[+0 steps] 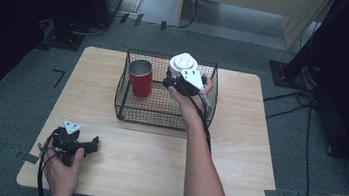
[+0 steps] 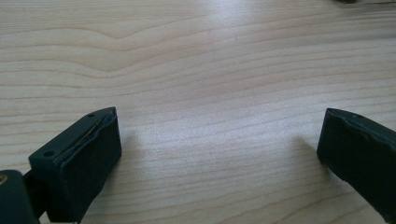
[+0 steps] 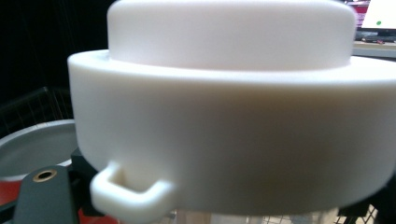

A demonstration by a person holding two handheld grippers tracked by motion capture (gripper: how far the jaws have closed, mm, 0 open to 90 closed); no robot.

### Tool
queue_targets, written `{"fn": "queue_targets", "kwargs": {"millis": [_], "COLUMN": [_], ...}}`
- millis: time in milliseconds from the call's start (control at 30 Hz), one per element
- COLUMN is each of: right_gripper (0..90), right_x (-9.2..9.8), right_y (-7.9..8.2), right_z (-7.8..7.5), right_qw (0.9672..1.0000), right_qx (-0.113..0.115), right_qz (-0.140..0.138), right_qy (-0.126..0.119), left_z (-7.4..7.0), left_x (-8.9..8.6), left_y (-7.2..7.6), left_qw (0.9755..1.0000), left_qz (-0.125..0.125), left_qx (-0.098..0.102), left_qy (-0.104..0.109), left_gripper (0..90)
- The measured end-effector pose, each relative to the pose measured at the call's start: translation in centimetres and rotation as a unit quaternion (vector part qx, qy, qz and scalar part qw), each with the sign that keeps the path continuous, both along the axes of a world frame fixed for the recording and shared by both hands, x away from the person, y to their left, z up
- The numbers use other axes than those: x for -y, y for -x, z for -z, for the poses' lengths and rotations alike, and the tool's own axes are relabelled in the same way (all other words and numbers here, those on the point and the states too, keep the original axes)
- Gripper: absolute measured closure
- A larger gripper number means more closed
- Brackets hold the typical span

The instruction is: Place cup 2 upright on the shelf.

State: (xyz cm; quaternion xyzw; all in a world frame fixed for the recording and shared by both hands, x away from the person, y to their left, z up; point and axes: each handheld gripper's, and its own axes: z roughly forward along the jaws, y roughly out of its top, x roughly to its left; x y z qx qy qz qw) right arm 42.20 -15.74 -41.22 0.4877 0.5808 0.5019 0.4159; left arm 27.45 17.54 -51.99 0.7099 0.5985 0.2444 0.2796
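Note:
A black wire basket (image 1: 159, 120) stands at the middle back of the wooden table (image 1: 238, 176). A red cup (image 1: 140, 78) stands upright in its left part; in the right gripper view its grey inside (image 3: 37, 142) is at the left. My right gripper (image 1: 175, 81) is over the basket's right part, shut on a clear container just under its wide white lid (image 1: 183, 63). That lid (image 3: 224, 116) is very close in the right gripper view and hides the jaws' tips. My left gripper (image 1: 95, 144) lies on the table at the front left, open (image 2: 219, 149), with bare wood between its fingers (image 2: 88, 158).
Grey carpet surrounds the table. Black stands and cables lie at the back left and along the right side. The basket's wire walls rise around the cup and the held container.

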Motion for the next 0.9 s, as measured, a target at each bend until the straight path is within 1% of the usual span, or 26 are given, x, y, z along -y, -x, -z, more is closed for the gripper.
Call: {"fn": "queue_targets", "kwargs": {"millis": [67, 233, 300, 367, 433, 500, 600, 733, 767, 900], "right_gripper": [15.9, 15.9, 15.9, 15.9, 15.9, 15.9, 15.9, 15.8, 15.8, 15.8], "right_x": [0.0, 0.1, 0.0, -0.1, -0.2, -0.3, -0.2, -0.1, -0.1, 0.1], "right_y": [-0.4, -1.0, -1.2, -1.3, -1.4, -1.5, -1.7, -1.7, -1.7, -1.7], "right_z": [0.5, 1.4, 1.7, 2.0, 2.3, 2.7, 3.2, 3.5, 3.6, 3.5], "right_qw": [1.0, 0.9999, 0.9999, 0.9999, 0.9999, 0.9998, 0.9997, 0.9992, 0.9992, 0.999], "right_qx": [-0.001, -0.007, -0.007, -0.008, -0.012, -0.016, -0.023, -0.039, -0.039, -0.044], "right_qz": [0.001, 0.011, 0.008, 0.005, 0.002, 0.0, 0.002, 0.002, 0.0, 0.001], "right_qy": [0.009, 0.006, 0.005, 0.01, 0.007, 0.01, 0.01, 0.004, 0.005, -0.003], "left_z": [0.0, 0.0, 0.0, 0.0, 0.0, 0.0, 0.0, 0.0, 0.0, 0.0], "left_x": [0.0, 0.0, 0.0, 0.0, 0.0, 0.0, 0.0, 0.0, 0.0, 0.0], "left_y": [0.0, 0.0, 0.0, 0.0, 0.0, 0.0, 0.0, 0.0, 0.0, 0.0], "left_qw": [1.0, 1.0, 1.0, 1.0, 1.0, 1.0, 1.0, 1.0, 1.0, 1.0], "left_qz": [0.0, 0.0, 0.0, 0.0, 0.0, 0.0, -0.001, 0.0, 0.0, 0.0], "left_qx": [0.0, 0.0, 0.0, 0.0, 0.0, 0.0, 0.0, 0.0, 0.0, 0.0], "left_qy": [0.0, 0.001, 0.0, 0.001, 0.001, 0.001, 0.001, 0.001, 0.001, 0.001], "left_gripper": [0.4, 0.4, 0.4, 0.4, 0.4, 0.4, 0.4, 0.4, 0.4, 0.4]}}
